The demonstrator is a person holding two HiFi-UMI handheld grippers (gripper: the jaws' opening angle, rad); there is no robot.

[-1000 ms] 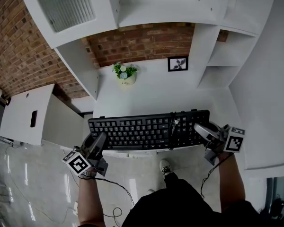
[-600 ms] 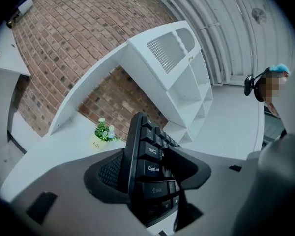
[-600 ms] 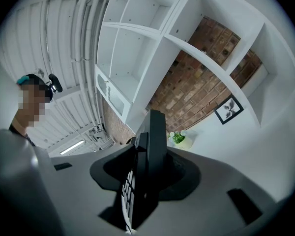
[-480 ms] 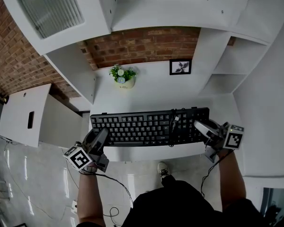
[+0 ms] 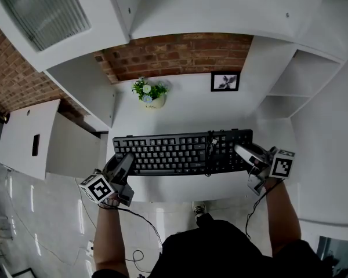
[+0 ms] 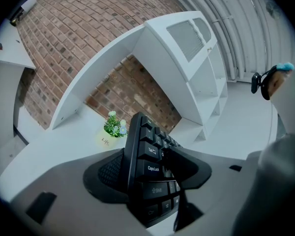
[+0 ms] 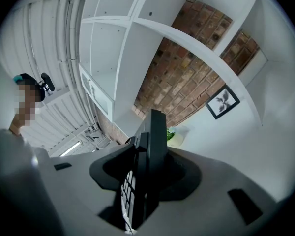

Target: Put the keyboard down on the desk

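Note:
A black keyboard [image 5: 174, 152] is held level by its two ends over the front part of the white desk [image 5: 185, 106]. I cannot tell whether it touches the desktop. My left gripper [image 5: 125, 162] is shut on the keyboard's left end; in the left gripper view the keyboard [image 6: 147, 161] stands edge-on between the jaws of that gripper [image 6: 148, 175]. My right gripper [image 5: 242, 153] is shut on the right end, and the right gripper view shows the keyboard [image 7: 155, 146] clamped in that gripper [image 7: 145, 177]. The keyboard's cable [image 5: 210, 149] lies bundled across the keys.
A small potted plant [image 5: 149, 91] and a framed picture [image 5: 225, 81] stand at the back of the desk against the brick wall. White shelves [image 5: 290, 80] rise on the right and an upper cabinet [image 5: 52, 16] hangs at the left. A low white cabinet [image 5: 29, 138] stands left of the desk.
Both grippers and the keyboard have moved away from the person, from the desk's front edge to further in over the desktop, and a little lower.

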